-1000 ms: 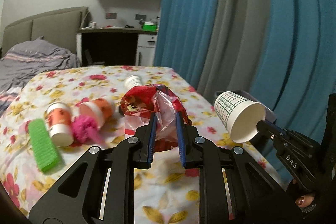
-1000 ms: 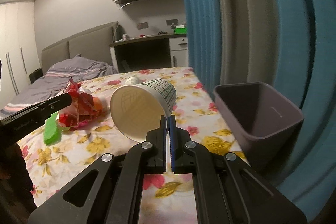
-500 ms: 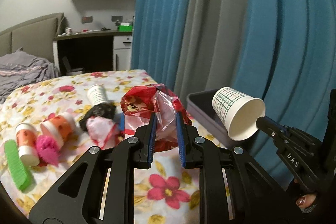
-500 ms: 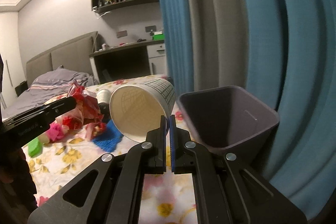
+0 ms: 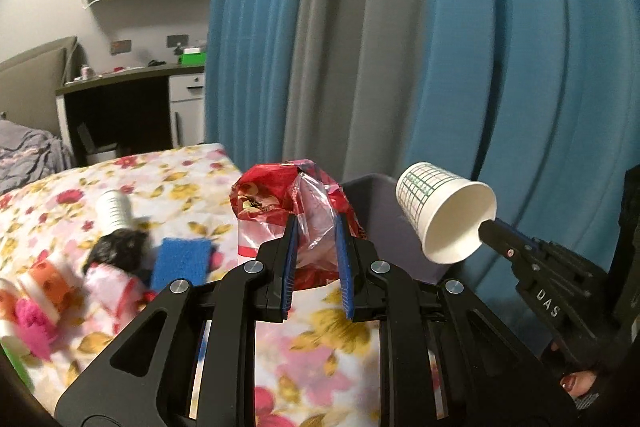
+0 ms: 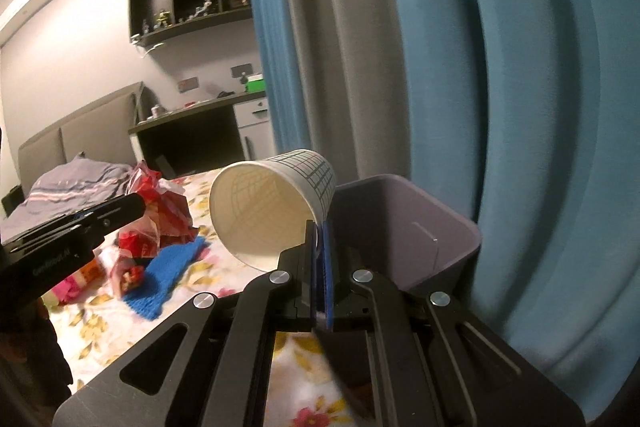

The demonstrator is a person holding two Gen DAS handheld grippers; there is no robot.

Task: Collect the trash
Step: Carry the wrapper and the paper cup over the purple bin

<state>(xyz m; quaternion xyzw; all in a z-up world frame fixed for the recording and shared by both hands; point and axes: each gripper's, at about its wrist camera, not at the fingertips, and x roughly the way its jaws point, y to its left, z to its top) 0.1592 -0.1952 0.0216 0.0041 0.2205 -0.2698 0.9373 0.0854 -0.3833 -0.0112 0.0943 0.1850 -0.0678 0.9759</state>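
My left gripper [image 5: 316,227] is shut on a crumpled red and clear plastic wrapper [image 5: 280,199] and holds it above the floral table, beside the grey bin [image 5: 380,215]. My right gripper [image 6: 319,231] is shut on the rim of a white paper cup with a green grid [image 6: 276,203], tilted on its side over the near left edge of the bin [image 6: 440,227]. The cup [image 5: 444,215] and right gripper [image 5: 486,227] also show at the right of the left wrist view. The wrapper [image 6: 160,203] and left gripper [image 6: 140,205] show at the left of the right wrist view.
On the floral tablecloth [image 5: 328,331] lie a blue knitted cloth [image 5: 180,263], a black crumpled bag [image 5: 116,247], a white cup [image 5: 114,211], orange and white cups [image 5: 40,275] and a pink pompom [image 5: 32,323]. Blue and grey curtains [image 5: 440,47] hang behind the bin.
Both grippers have swung to the right with their loads, toward the bin. The bin now sits directly behind the cup and fills more of the right wrist view.
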